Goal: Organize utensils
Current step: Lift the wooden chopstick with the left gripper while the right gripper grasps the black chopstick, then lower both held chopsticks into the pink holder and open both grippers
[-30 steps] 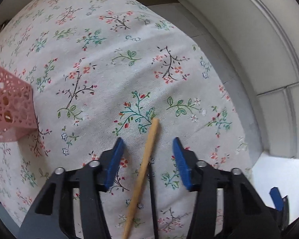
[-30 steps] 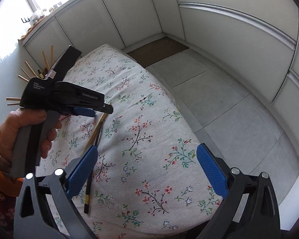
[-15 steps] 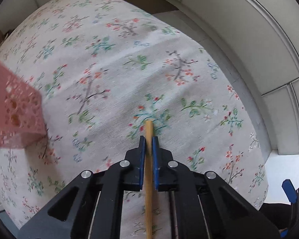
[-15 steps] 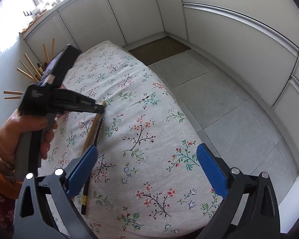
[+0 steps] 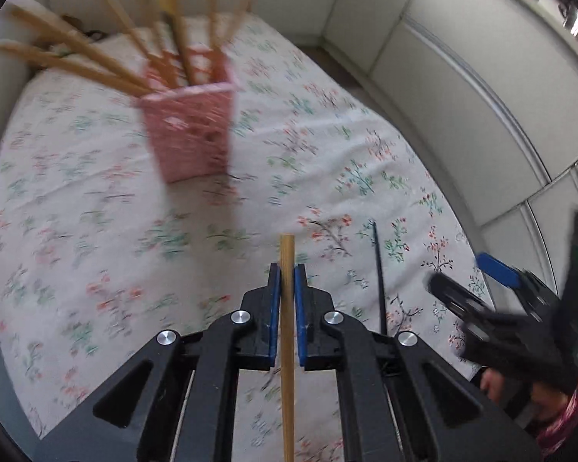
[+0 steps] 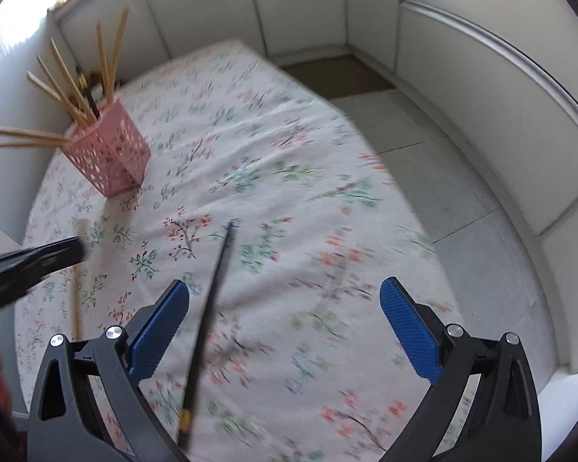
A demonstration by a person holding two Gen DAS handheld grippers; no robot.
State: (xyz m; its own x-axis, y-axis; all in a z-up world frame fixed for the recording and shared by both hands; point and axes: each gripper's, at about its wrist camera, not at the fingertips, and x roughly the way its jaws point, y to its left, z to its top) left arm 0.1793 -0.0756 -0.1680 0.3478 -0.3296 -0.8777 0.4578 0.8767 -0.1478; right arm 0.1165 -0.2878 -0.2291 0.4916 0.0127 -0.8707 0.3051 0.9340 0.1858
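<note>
The left gripper [image 5: 288,288] clamps a wooden chopstick [image 5: 287,346] between its blue pads, the stick's tip poking out past the fingers above a flowered tablecloth [image 5: 96,211]. Farther along the table, a pink perforated basket [image 5: 190,131] bristles with more wooden sticks leaning out at all angles. The right gripper [image 6: 285,327] hangs with its jaws wide apart and nothing between the pads. A thin black chopstick [image 6: 212,308] lies on the cloth beneath it, near the left pad; motion blur makes it hard to tell whether they touch.
</note>
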